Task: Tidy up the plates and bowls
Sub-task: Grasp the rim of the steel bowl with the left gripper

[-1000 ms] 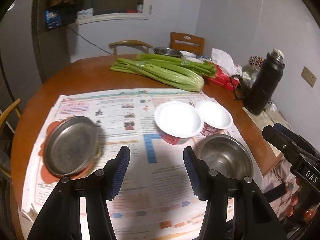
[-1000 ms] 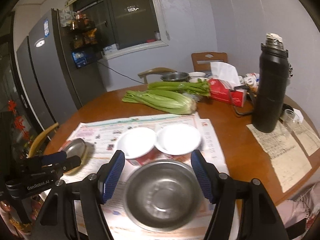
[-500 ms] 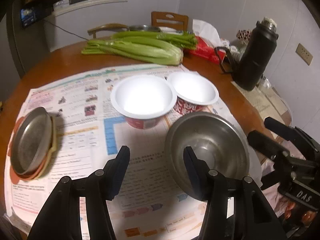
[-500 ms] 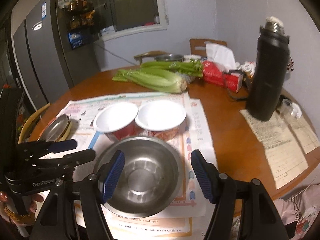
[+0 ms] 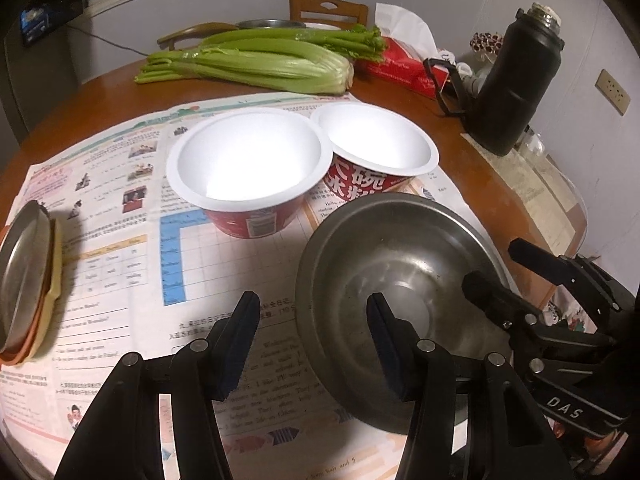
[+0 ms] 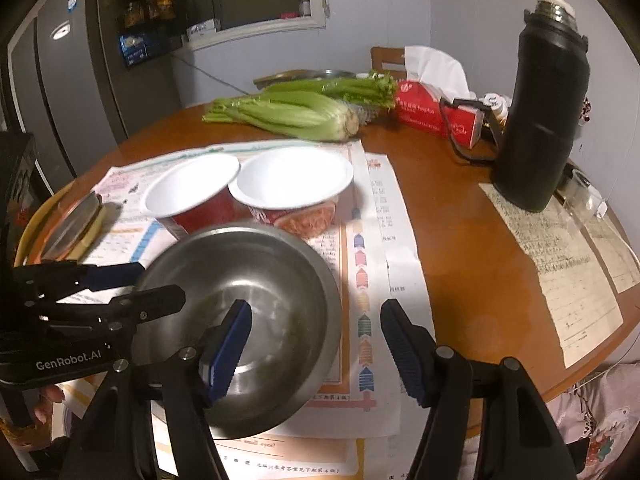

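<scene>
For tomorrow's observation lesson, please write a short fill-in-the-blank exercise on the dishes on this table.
1. The steel bowl stands on sheets of ____.
2. The number of white paper bowls behind it is ____.
3. The green vegetable beside the red tissue box is ____.
4. The tall flask is coloured ____.

Missing words: newspaper; two; celery; black

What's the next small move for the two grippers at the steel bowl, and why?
Probably finish closing both on the rim, then lift. The right gripper, jaws closing, and the left gripper each straddle the steel bowl's rim, one finger inside, pads not visibly pressing.
</scene>
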Demonstrator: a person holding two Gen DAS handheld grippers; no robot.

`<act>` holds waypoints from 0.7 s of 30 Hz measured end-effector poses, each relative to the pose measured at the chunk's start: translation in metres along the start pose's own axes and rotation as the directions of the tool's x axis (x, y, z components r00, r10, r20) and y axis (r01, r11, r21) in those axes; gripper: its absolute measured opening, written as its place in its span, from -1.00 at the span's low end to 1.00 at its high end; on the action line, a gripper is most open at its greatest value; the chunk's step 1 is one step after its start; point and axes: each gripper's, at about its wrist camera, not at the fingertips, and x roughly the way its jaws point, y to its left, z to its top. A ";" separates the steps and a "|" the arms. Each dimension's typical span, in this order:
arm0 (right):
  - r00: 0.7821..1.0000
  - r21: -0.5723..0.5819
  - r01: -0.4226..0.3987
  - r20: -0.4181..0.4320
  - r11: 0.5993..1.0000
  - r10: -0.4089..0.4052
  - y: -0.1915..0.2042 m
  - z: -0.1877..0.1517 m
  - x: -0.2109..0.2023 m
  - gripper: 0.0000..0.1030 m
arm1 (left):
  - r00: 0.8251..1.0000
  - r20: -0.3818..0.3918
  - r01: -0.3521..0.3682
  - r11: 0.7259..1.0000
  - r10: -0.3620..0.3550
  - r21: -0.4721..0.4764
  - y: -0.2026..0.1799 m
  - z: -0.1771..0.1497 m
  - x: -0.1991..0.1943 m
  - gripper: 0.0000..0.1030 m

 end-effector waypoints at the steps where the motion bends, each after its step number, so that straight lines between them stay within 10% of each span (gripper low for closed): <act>1: 1.000 -0.005 0.005 -0.008 1.000 -0.005 0.001 -0.001 0.003 0.26 | 1.000 -0.002 -0.001 1.000 0.001 0.000 0.000 0.000 0.002 0.11; 21: 0.995 -0.095 -0.080 -0.072 0.992 0.074 0.039 -0.012 0.015 0.23 | 0.999 -0.022 0.036 0.999 -0.036 -0.027 0.006 0.001 0.015 -0.13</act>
